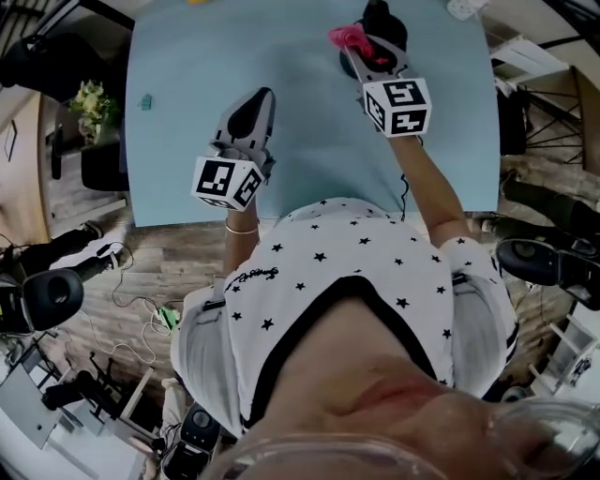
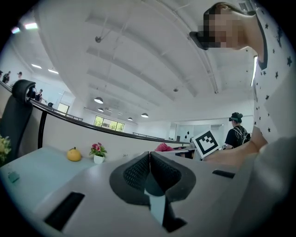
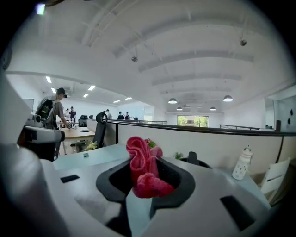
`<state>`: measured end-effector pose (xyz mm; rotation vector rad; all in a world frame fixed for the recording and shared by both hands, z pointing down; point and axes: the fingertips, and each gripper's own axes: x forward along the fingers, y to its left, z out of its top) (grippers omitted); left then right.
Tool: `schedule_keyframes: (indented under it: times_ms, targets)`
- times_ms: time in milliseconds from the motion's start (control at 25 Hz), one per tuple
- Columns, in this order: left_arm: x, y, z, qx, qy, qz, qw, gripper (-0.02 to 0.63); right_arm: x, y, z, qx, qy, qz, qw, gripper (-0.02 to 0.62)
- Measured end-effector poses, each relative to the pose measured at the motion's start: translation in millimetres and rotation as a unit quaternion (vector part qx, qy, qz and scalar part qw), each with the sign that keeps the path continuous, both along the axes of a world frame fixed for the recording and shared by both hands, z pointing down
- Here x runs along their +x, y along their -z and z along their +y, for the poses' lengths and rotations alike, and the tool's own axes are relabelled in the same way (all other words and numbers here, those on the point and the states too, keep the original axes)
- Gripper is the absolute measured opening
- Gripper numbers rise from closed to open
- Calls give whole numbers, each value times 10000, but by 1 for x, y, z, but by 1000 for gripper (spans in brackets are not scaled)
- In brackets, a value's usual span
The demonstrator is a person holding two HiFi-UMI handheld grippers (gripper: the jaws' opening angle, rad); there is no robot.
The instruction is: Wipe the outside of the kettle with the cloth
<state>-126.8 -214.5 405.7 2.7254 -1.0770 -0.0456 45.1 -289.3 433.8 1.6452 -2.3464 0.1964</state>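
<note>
Two hand-held grippers (image 1: pixel 255 105) (image 1: pixel 354 45), one cloth (image 3: pixel 144 173), one kettle (image 1: pixel 382 17)

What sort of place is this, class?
Probably an open-plan office or lab: people at a desk, an office chair, and ceiling lights spread across a large hall.

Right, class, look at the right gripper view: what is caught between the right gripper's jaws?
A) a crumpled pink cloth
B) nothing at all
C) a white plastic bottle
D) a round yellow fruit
A: in the right gripper view the right gripper is shut on a crumpled pink cloth, which bunches up between its jaws.
</note>
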Motion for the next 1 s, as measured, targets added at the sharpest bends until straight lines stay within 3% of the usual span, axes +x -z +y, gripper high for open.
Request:
schedule_keyframes:
  times_ms: [320,720,1000]
  targets:
    - [9,-6,-5,-77,-206,47,9997,29,22,-12,2,-182,-552,-116,9982,103]
    - [39,2,10,-38,-460,-10,9989,29,47,-17,33,-241,-532,-105,9982,102]
    - [57,8,24,30,-479,-60,9988,29,65,-19,50,-215,-235,-102,9994,101]
